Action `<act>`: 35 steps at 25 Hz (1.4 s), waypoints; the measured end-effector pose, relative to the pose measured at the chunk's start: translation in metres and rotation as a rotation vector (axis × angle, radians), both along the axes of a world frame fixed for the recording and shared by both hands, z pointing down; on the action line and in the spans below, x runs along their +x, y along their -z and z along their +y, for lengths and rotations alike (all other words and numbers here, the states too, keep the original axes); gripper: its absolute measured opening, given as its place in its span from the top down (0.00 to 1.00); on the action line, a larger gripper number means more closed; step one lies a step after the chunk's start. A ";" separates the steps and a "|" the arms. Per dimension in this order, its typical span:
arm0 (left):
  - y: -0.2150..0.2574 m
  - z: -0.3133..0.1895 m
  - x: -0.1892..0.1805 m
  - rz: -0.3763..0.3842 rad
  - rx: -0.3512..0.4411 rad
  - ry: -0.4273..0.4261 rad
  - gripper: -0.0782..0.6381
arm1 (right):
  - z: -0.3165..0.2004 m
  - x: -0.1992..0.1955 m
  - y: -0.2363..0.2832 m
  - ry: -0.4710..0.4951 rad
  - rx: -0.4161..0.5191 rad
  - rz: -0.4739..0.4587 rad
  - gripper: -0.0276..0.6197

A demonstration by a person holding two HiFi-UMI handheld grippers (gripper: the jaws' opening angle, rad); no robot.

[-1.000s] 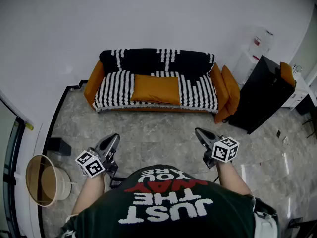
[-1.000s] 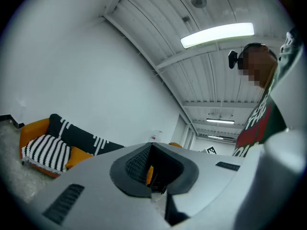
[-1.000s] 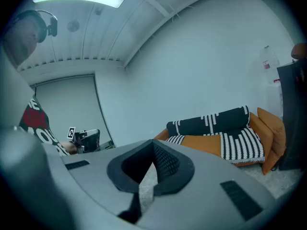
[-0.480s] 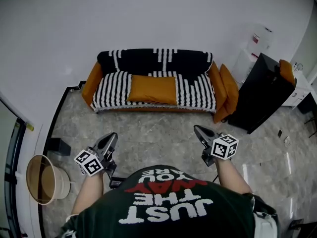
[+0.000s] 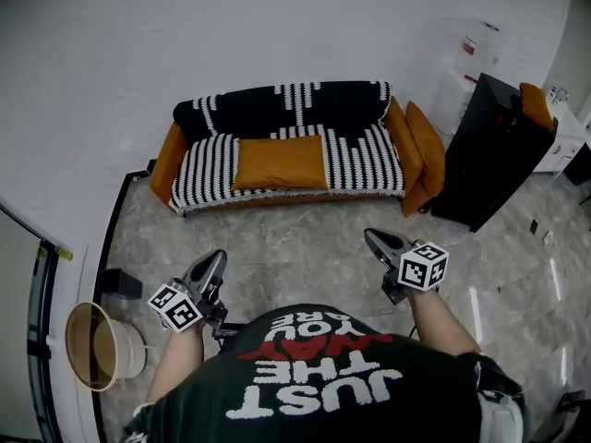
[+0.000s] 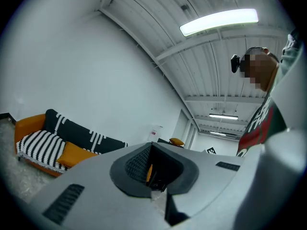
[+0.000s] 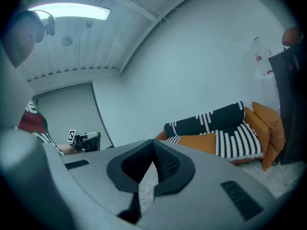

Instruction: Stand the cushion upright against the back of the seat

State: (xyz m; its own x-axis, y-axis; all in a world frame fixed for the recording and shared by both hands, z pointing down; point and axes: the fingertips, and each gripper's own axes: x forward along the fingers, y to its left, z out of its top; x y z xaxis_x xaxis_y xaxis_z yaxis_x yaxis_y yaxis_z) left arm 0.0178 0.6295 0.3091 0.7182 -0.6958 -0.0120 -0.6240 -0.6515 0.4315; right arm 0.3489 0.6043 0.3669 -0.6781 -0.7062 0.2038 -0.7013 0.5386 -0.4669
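An orange cushion (image 5: 280,162) lies flat on the striped seat of the sofa (image 5: 369,160), in front of its black backrest (image 5: 286,107). Both grippers are held out over the marble floor, well short of the sofa and touching nothing. My left gripper (image 5: 214,258) is shut and empty, and so is my right gripper (image 5: 371,238). In the left gripper view the cushion (image 6: 72,152) shows low at the left beyond the closed jaws of the left gripper (image 6: 151,145). In the right gripper view the cushion (image 7: 199,143) lies beyond the tip of the right gripper (image 7: 153,143).
Two more orange cushions (image 5: 427,146) lean at the sofa's right arm. A tall black cabinet (image 5: 489,150) stands right of them, a white dispenser (image 5: 466,72) behind it. A round basket (image 5: 92,347) and a small black box (image 5: 120,282) sit at the left by a dark-framed door.
Both grippers have moved forward a little toward the sofa, and the view has shifted with the person. The jaws stay shut and the cushion has not moved.
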 end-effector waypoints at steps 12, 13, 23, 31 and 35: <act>-0.037 -0.103 -0.037 0.047 -0.034 -0.072 0.89 | -0.079 -0.031 -0.027 -0.056 -0.058 0.053 0.92; -0.043 -0.119 -0.048 0.055 -0.036 -0.082 0.89 | -0.093 -0.040 -0.029 -0.065 -0.061 0.060 0.92; -0.040 -0.302 -0.181 0.075 -0.027 -0.161 0.89 | -0.272 -0.179 0.004 -0.093 -0.023 0.095 0.92; -0.055 -0.373 -0.242 0.098 -0.068 -0.108 0.89 | -0.354 -0.220 -0.006 -0.096 -0.073 0.135 0.92; -0.067 -0.399 -0.245 0.087 -0.101 -0.098 0.89 | -0.390 -0.218 -0.024 -0.110 -0.113 0.140 0.92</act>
